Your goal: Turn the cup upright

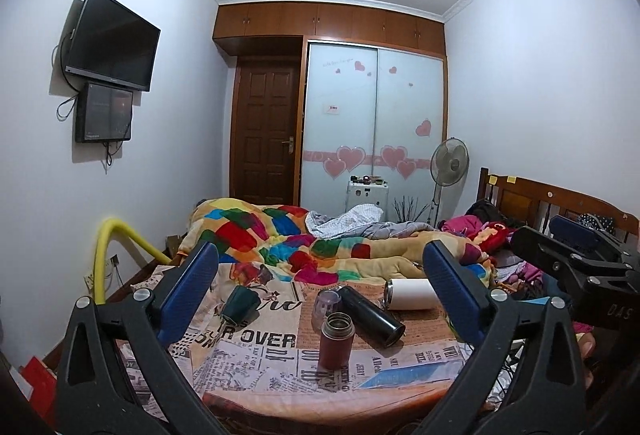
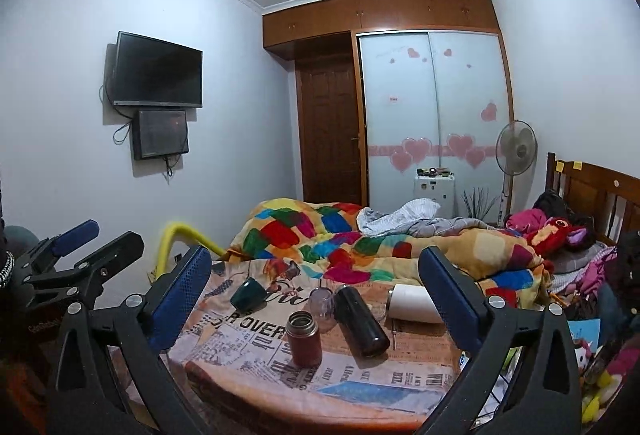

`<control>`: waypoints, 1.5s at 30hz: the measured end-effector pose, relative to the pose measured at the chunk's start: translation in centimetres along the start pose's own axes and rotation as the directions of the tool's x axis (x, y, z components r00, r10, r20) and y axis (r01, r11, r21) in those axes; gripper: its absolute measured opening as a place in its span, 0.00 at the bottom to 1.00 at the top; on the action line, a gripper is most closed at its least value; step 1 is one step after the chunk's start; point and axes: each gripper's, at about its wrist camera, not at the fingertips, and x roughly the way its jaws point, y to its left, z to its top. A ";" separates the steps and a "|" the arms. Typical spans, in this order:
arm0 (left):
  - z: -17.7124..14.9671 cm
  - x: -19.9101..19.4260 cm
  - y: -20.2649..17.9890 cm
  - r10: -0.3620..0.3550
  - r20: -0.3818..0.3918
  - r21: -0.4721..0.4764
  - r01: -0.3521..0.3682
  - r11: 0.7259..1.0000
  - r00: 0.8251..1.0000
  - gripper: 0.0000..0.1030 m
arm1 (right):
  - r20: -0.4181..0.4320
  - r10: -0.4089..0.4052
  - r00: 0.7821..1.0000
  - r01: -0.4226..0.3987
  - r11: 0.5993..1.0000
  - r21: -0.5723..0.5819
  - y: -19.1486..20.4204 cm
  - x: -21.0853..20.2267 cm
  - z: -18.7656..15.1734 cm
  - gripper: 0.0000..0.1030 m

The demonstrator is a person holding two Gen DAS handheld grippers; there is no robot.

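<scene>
Both claws hang wide open above the near edge of the table (image 1: 256, 387), holding nothing. Ahead of the left claw (image 1: 320, 291), between its fingers, a red flask (image 1: 336, 341) stands upright. Beyond it a black flask (image 1: 370, 315) lies on its side, with a clear cup (image 1: 326, 305) just to its left. The green cup (image 1: 240, 303) lies tipped over beside the left finger; a white flask (image 1: 410, 294) lies by the right finger. The right claw (image 2: 316, 287) faces the same cluster.
</scene>
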 end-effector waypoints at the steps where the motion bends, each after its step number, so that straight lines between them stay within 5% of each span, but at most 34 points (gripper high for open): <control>1: 0.0 0.0 0.0 0.000 0.000 0.002 0.000 1.000 1.000 1.00 | -0.002 -0.001 1.000 0.001 1.000 0.002 -0.1 0.0 0.0 1.00; 45: -0.8 0.4 -0.9 -0.014 -0.019 0.016 0.014 1.000 1.000 1.00 | -0.023 0.001 1.000 -0.001 1.000 -0.010 0.2 -0.7 -0.5 1.00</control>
